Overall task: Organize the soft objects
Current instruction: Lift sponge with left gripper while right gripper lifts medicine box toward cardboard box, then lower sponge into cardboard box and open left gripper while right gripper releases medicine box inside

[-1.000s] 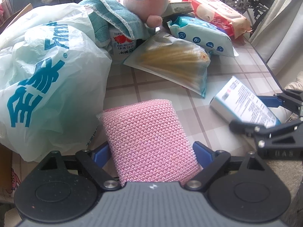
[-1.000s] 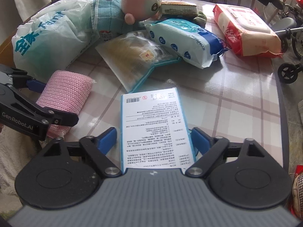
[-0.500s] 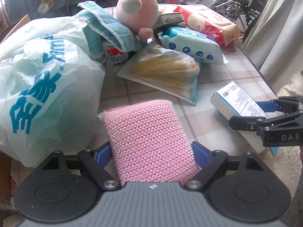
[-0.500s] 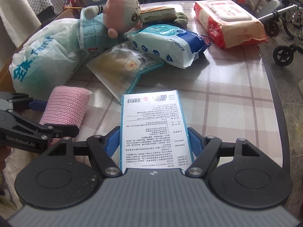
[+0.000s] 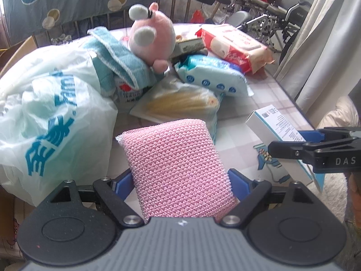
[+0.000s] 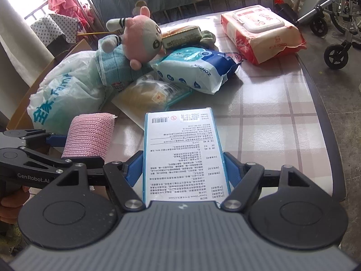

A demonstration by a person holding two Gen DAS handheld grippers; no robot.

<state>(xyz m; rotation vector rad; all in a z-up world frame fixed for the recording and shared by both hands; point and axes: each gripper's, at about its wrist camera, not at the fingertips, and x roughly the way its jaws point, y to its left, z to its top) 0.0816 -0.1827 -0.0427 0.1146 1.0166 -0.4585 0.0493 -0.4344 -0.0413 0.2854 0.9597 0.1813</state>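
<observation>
Counting off what's sitting around the pink plush toy (image 6: 141, 38), which is the only stuffed animal showing:

- One pink mesh sponge (image 5: 178, 169), hanging out in front of the plush.
- One white printed box (image 6: 183, 155), also in front of it, off to the right.
- Two soft wipe packs lying right of the plush: one blue-and-white (image 6: 195, 70), one red-and-cream (image 6: 261, 33).
- One clear bag of yellowish stuff (image 6: 149, 94), lying just below the plush.
- One white plastic shopping bag (image 5: 49, 113), bulging on its left.
- One teal towel (image 5: 119, 56), lying against the plush.
</observation>
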